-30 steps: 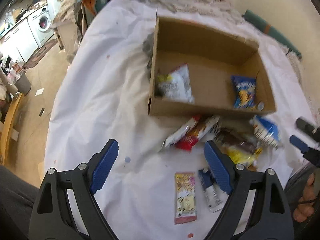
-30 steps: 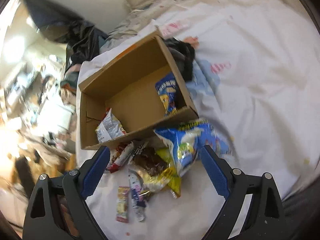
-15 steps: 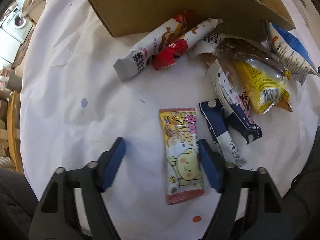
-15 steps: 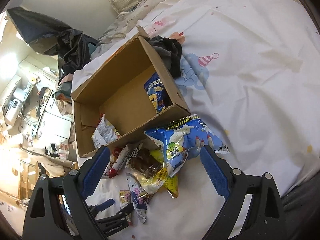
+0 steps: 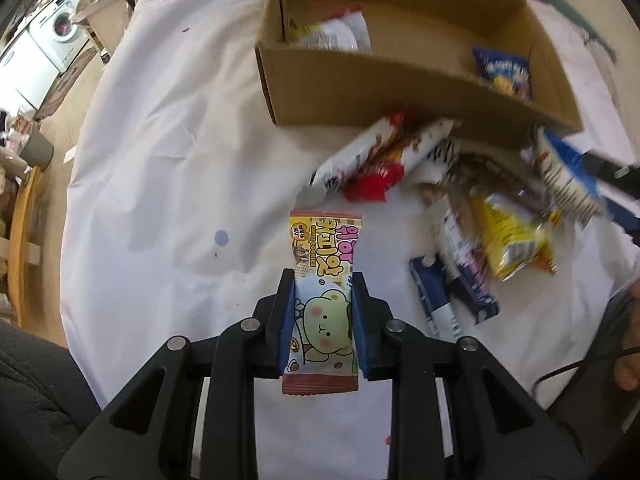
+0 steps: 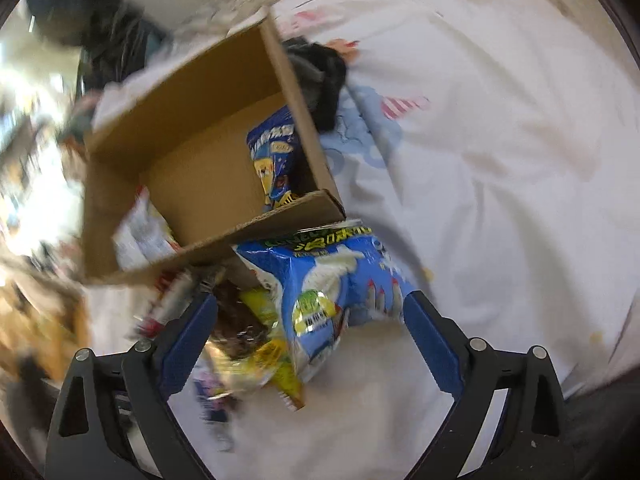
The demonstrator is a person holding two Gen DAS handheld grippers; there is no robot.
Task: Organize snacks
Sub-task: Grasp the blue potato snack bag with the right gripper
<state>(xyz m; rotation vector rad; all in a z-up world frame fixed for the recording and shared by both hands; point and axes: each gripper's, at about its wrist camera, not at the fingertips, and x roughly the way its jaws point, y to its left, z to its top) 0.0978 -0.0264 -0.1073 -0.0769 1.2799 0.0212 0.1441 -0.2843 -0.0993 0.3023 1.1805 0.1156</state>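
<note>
With two packets already in the cardboard box (image 5: pixel 400 76) and a loose heap left nearby, the left gripper (image 5: pixel 322 320), jaws just closing, pinches the bear-print wafer packet (image 5: pixel 324 280), seemingly lifted, while the right gripper (image 6: pixel 312 336) gapes over the blue bag (image 6: pixel 332 280).

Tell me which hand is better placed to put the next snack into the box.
Left. Its claw has just been closing and now pinches the bear wafer, with the box straight ahead. The right claw is open, only hovering over the blue bag.
</note>
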